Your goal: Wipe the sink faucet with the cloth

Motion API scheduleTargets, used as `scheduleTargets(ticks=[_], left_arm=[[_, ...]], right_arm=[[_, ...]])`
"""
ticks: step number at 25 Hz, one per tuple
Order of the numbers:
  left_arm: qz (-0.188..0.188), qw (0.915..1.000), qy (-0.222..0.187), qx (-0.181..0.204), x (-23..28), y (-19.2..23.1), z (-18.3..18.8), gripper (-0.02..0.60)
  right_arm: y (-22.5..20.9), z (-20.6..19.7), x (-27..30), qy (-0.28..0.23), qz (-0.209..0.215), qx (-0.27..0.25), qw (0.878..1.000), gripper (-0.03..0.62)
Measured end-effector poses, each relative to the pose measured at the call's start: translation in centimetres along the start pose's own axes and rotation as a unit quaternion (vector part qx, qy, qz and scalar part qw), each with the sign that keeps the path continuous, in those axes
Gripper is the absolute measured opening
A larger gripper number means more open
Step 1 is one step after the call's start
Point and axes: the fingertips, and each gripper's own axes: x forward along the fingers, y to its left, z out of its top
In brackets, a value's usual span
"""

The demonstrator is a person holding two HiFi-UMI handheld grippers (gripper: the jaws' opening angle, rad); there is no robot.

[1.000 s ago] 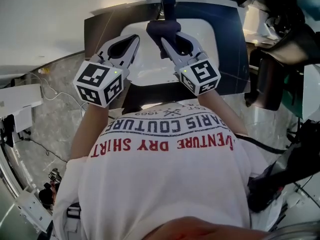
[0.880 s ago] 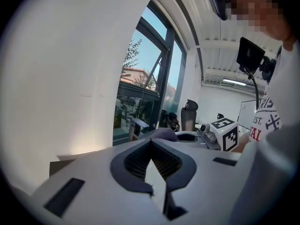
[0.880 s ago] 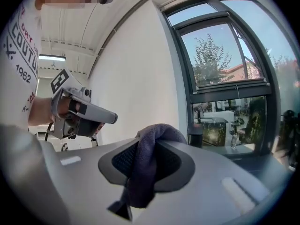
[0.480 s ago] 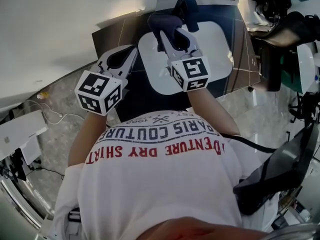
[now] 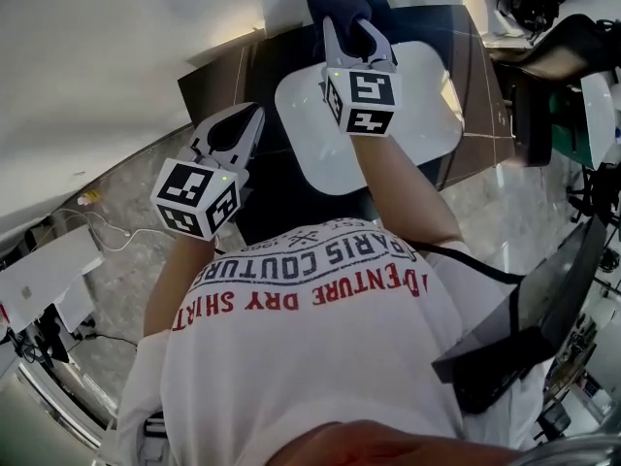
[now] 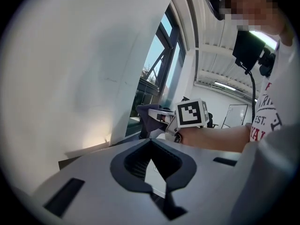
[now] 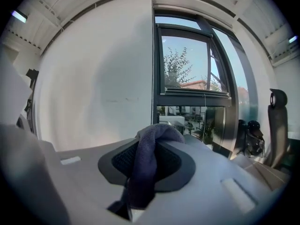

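Cloth [image 7: 143, 172], dark blue-purple, is clamped between the closed jaws of the right gripper [image 5: 342, 29]. It bunches over the jaw tips and hangs down between the pads. In the head view that gripper, with the cloth, sits at the 11 o'clock edge of the white sink [image 5: 417, 115]. At the sink's 9 o'clock, the left gripper [image 5: 250, 119] hangs over the dark counter [image 5: 209, 81], jaws closed together with nothing between them.
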Motion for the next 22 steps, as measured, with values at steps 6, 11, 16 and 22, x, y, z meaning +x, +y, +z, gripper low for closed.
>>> scheduleTargets(ticks=[6, 11, 16, 22], left_arm=[[0.004, 1.0, 0.008, -0.002, 0.2, 1.3, -0.4, 0.002], [0.008, 0.9998, 0.013, -0.011, 0.7, 2.1, -1.0, 0.002], [0.011, 0.9996, 0.019, -0.017, 0.9, 2.4, -1.8, 0.002], [0.016, 0.9992, 0.028, -0.023, 1.2, 3.2, -2.8, 0.002]], right_arm=[[-0.6, -1.2, 2.5, 0.013, -0.023, 0.016, 1.0, 0.072], [-0.9, -3.2, 3.8, 0.032, -0.032, 0.017, 0.999, 0.072], [-1.0, -7.2, 4.7, 0.063, -0.042, 0.022, 0.997, 0.072], [-1.4, -11.6, 5.1, 0.104, -0.052, 0.042, 0.992, 0.072]])
